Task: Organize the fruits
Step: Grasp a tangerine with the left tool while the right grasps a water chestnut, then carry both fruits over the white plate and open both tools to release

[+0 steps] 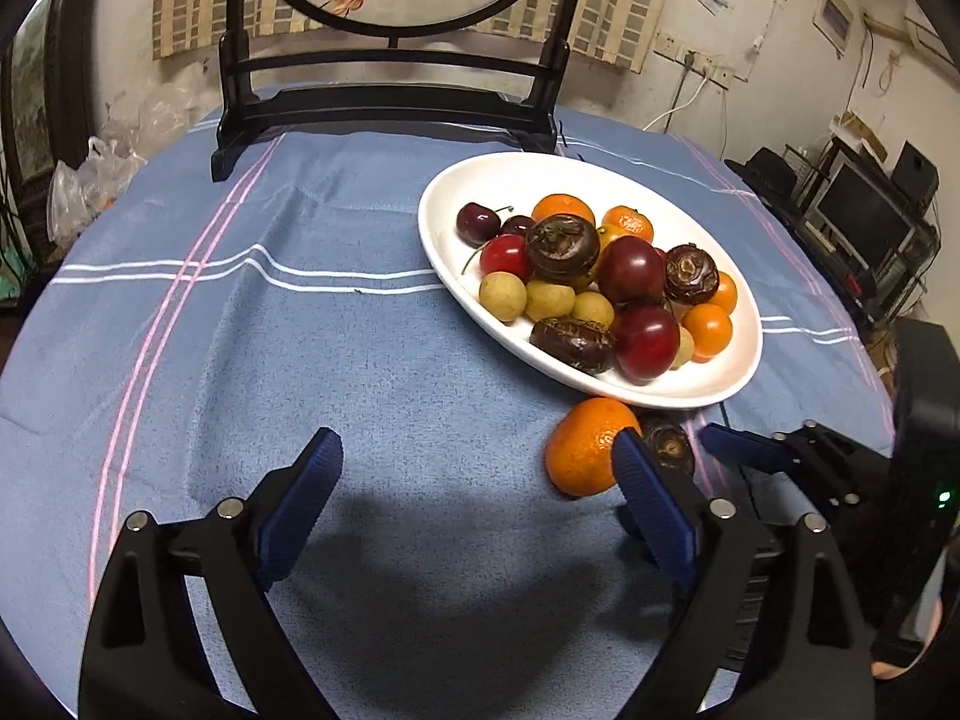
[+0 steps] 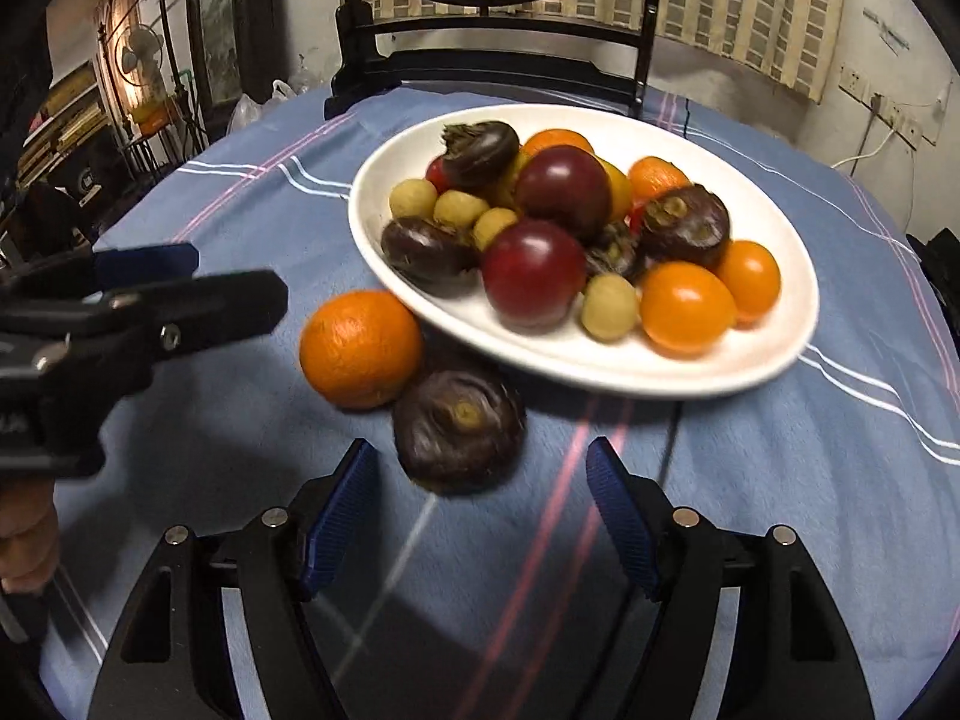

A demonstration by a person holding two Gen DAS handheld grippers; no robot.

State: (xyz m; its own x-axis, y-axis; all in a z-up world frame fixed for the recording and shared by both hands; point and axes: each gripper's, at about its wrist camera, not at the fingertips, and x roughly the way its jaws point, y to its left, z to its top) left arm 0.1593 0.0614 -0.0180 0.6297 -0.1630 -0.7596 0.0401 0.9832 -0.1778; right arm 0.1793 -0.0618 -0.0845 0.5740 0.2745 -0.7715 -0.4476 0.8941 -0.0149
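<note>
**Mia:** While both tools were open and held nothing, where was the round dark brown water chestnut [image 2: 459,429]?

**Ben:** On the blue cloth worktop [image 1: 240,360], touching the orange mandarin [image 2: 360,348], beside the white oval plate [image 2: 774,354]. The right tool [image 2: 480,516] should have closed gently around it.

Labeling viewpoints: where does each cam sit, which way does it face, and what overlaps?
Left wrist: on the left claw, low over the blue cloth, facing the plate and screen stand; own open fingers show, right claw at right edge.
Right wrist: on the right claw, facing the water chestnut and plate; own open fingers show, left claw and a hand at left.
Shared: plate, orange, water chestnut, cloth, stand.
</note>
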